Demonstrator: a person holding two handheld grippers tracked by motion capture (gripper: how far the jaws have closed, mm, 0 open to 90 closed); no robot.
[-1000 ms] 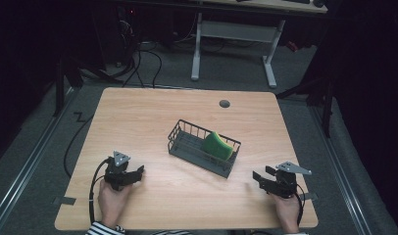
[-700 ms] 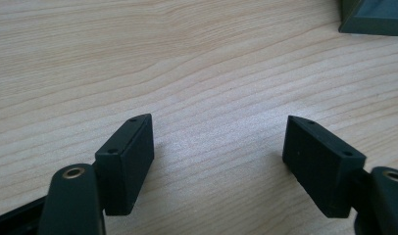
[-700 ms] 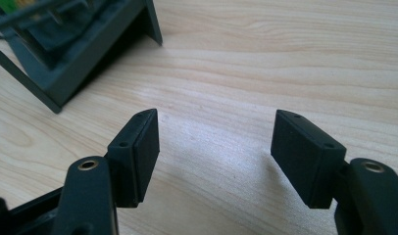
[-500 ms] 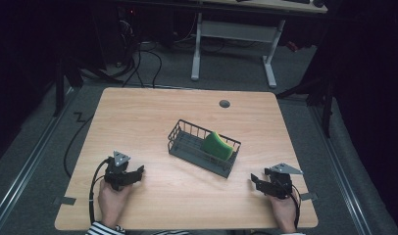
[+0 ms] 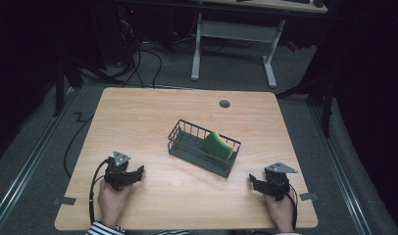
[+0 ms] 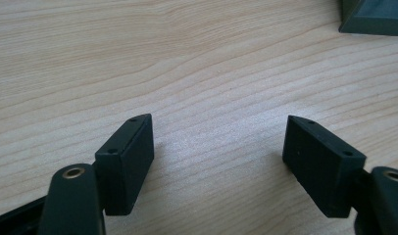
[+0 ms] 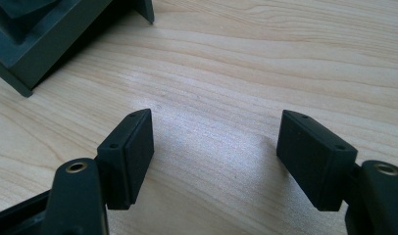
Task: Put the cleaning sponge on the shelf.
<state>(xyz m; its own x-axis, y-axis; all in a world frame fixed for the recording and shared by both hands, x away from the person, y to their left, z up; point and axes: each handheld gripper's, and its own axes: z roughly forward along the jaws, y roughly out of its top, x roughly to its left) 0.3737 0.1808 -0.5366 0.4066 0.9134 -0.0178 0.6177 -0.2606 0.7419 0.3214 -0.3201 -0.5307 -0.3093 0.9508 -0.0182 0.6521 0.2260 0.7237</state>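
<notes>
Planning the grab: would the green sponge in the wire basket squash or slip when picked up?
The green sponge looks like soft foam, so it probably squashes and weighs little. Its matte surface likely grips rather than slips. It leans on the wire basket wall, so a nudge may tip it flat.

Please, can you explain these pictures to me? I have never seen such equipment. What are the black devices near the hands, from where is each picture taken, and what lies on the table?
A person sits at a wooden table and holds a hand tool with a two-jaw claw in each hand: the left claw and the right claw.

The wide picture comes from a fixed camera above the person, looking forward and down. The two close pictures come from small cameras riding on the tools, each looking along its own black jaws.

In the middle of the table stands a dark wire basket with a green sponge inside.

Nothing is held. Both claws are open over bare wood; the jaws of the right claw have just been opening, with nothing between them.
</notes>
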